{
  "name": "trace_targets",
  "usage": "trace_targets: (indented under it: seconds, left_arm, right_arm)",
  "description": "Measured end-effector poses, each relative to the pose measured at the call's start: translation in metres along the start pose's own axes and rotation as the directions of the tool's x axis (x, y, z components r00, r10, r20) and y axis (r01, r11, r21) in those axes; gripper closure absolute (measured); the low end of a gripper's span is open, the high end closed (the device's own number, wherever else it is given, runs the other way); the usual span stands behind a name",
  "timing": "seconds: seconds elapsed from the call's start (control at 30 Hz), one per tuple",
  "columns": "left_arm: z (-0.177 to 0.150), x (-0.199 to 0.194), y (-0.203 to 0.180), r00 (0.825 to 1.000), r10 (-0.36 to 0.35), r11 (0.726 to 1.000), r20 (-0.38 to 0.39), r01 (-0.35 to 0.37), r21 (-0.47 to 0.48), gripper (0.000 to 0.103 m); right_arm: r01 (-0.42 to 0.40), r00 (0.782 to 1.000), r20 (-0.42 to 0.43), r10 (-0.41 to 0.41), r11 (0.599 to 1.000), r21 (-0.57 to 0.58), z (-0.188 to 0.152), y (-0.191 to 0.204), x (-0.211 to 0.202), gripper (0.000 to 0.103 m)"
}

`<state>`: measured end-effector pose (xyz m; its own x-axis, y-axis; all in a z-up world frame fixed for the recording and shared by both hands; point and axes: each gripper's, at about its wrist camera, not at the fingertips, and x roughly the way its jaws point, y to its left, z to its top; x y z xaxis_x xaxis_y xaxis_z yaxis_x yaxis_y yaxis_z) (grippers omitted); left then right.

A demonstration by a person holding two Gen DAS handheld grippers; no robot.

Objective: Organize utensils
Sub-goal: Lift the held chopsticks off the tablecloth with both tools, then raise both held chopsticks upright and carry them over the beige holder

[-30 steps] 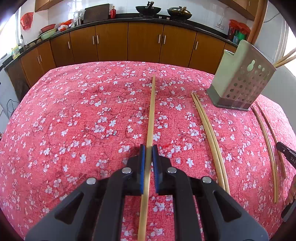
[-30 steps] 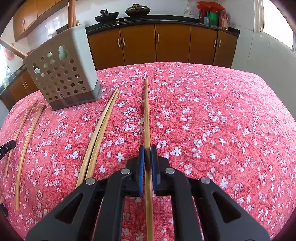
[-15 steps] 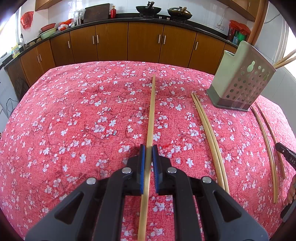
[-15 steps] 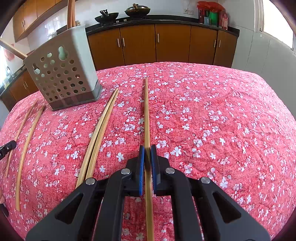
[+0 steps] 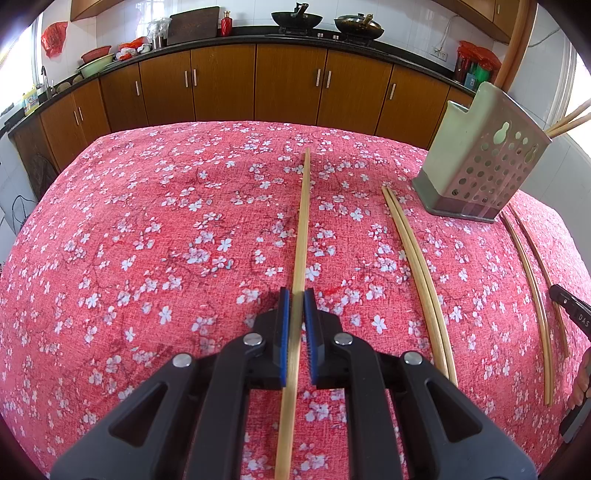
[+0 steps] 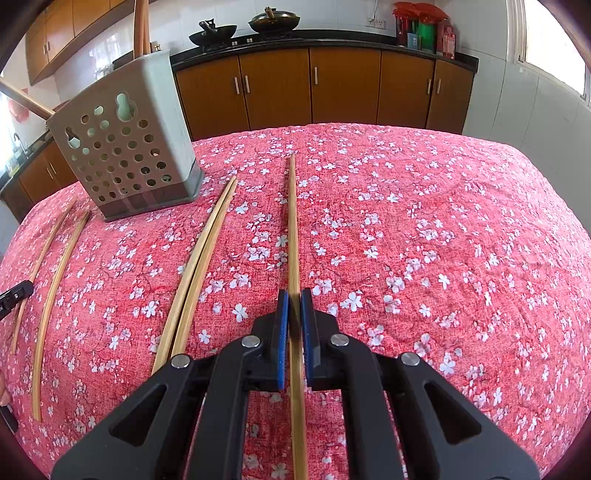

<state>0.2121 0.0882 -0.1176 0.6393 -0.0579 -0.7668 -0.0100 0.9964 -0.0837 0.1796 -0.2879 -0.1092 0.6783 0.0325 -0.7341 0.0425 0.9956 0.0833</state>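
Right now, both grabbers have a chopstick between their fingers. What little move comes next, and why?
Probably lift the right gripper a little, raising its chopstick off the tablecloth. Its pads look closed on the stick, which seems to lie flat; the holed holder stands upright to its left, open at the top.

A red tablecloth with white blossom print covers the table. Behind it runs a row of brown wooden cabinets under a black countertop. Two dark woks sit on the stove. A red bottle stands beside a dark cutting board, with red and green containers near the window.
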Motion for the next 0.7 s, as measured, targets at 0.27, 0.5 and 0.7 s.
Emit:
trace_targets:
  seconds: [0.27, 0.5, 0.7]
  left_arm:
    - [0.0000, 0.0001, 0.0004, 1.000, -0.001, 1.000, 0.000, 0.001, 0.000, 0.091]
    - [0.0000, 0.0002, 0.0003, 1.000, -0.001, 1.000, 0.000, 0.001, -0.001, 0.091]
    - [0.0002, 0.0000, 0.0007, 1.000, -0.003, 1.000, 0.000, 0.003, -0.002, 0.091]
  right_arm:
    - [-0.003, 1.000, 0.000, 0.003, 1.000, 0.004, -0.0001, -0.0001, 0.0002, 0.095]
    - [-0.003, 1.000, -0.001, 0.003, 1.000, 0.005, 0.0000, -0.0001, 0.0002, 0.095]
    - [-0.003, 1.000, -0.001, 0.003, 1.000, 0.005, 0.0002, -0.0006, 0.0001, 0.095]
